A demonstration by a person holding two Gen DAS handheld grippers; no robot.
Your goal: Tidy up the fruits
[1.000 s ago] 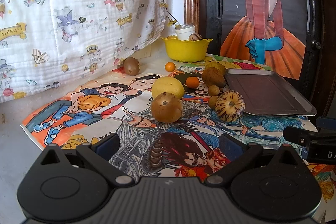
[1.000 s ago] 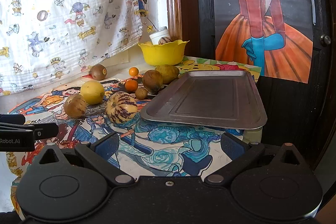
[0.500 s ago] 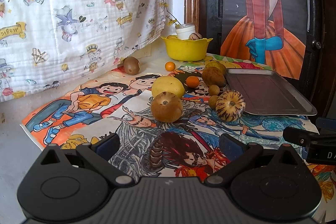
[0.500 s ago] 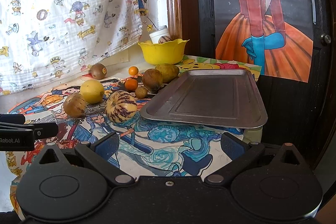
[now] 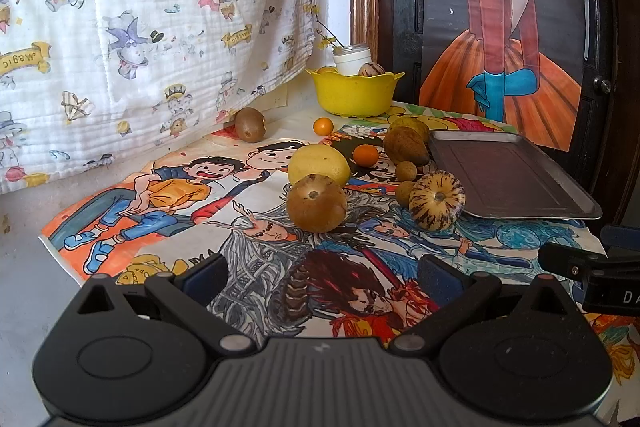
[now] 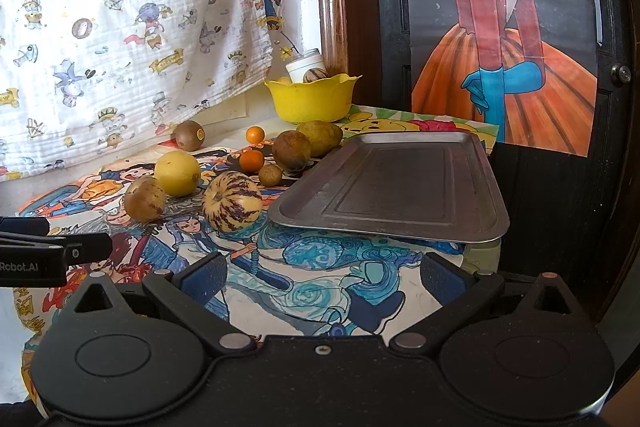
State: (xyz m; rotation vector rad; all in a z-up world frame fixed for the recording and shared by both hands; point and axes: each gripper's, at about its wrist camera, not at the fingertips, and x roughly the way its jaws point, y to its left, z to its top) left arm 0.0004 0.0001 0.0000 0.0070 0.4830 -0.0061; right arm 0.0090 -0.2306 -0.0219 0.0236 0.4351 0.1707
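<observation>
While both of your grippers hover low over the cartoon-printed mat [image 5: 168, 211], the fruits lie loose in a cluster ahead of them, left of the metal tray [image 6: 400, 183]. Your left gripper [image 5: 320, 273] has its fingers spread wide with nothing between them; the brown round fruit [image 5: 316, 203] sits ahead of the gap, stem end turned toward you, the yellow fruit [image 5: 319, 165] touching just behind it. The striped fruit [image 5: 437, 201] lies on its side, stem end facing you, its short axis pointing along the mat, beside the tray's near corner. Your right gripper [image 6: 320, 275] is equally wide open and empty; the striped fruit [image 6: 232, 201] lies ahead and left of its fingers. The tray holds no fruit.
</observation>
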